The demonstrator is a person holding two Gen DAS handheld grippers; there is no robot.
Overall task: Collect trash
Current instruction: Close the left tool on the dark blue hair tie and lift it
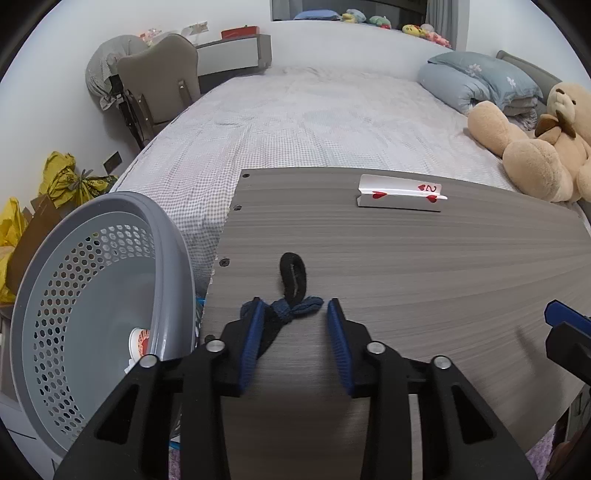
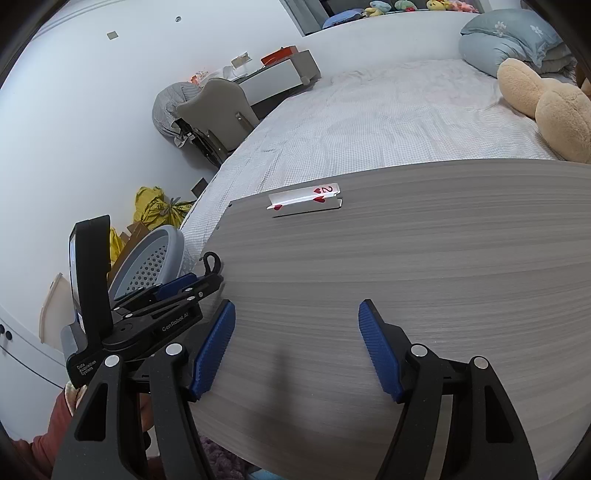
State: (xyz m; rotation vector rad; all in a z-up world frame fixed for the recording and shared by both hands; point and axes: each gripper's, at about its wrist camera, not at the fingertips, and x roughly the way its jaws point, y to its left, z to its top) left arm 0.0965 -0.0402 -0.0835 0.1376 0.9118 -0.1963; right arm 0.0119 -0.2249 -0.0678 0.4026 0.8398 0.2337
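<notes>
Left gripper (image 1: pixel 295 308) lining up on the hair tie (image 1: pixel 291 284)

Jaws spread, straddling its knot at lower centre; nudge forward, centre the bow, then close. Right gripper (image 2: pixel 297 314) waits, spread, empty.

A home bedroom: a made bed (image 1: pixel 314 122) fills the middle, pillows (image 1: pixel 476 79) and a big teddy bear (image 1: pixel 535 144) at two o'clock, a padded chair (image 1: pixel 159 85) and desk (image 1: pixel 232 51) at ten o'clock, soft toys (image 1: pixel 373 20) on the twelve o'clock ledge.
</notes>
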